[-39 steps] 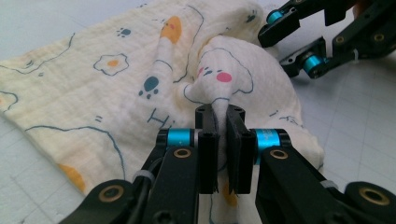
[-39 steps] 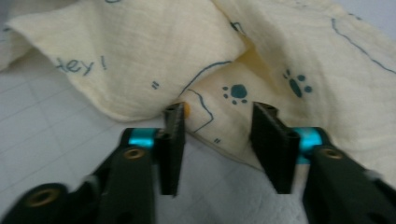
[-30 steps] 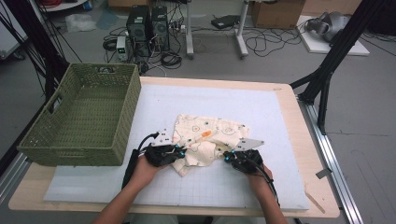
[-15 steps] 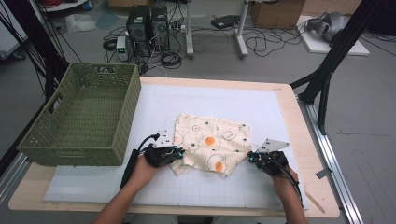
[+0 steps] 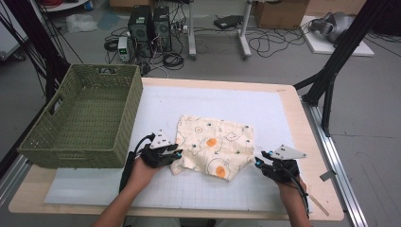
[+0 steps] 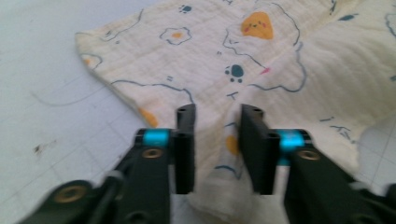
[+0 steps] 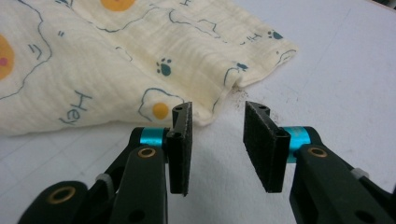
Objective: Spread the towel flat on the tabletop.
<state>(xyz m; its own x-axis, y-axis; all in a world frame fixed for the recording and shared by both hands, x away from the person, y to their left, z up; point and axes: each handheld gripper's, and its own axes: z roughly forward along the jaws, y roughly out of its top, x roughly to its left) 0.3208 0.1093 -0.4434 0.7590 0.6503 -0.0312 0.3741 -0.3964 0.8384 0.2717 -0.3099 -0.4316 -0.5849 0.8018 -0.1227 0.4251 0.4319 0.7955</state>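
Printed muslin cloth (image 5: pixel 215 146) lies mid-table on the white mat (image 5: pixel 265 109), long axis roughly left-right. Left tongs (image 5: pixel 176 153) straddle a raised fold at its near-left corner, jaws parted, cloth between them but not pinched tight. Right tongs (image 7: pixel 215 122) open and empty, just off the cloth's near-right corner, so the cloth lies ahead-left. Green wicker basket (image 5: pixel 71 156) crowds the left; open mat to the right.

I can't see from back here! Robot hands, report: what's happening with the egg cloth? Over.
Left gripper fingers astride a raised fold of the cloth. Right gripper open, just off the cloth's edge, holding nothing. Basket to the left, nothing blocking.
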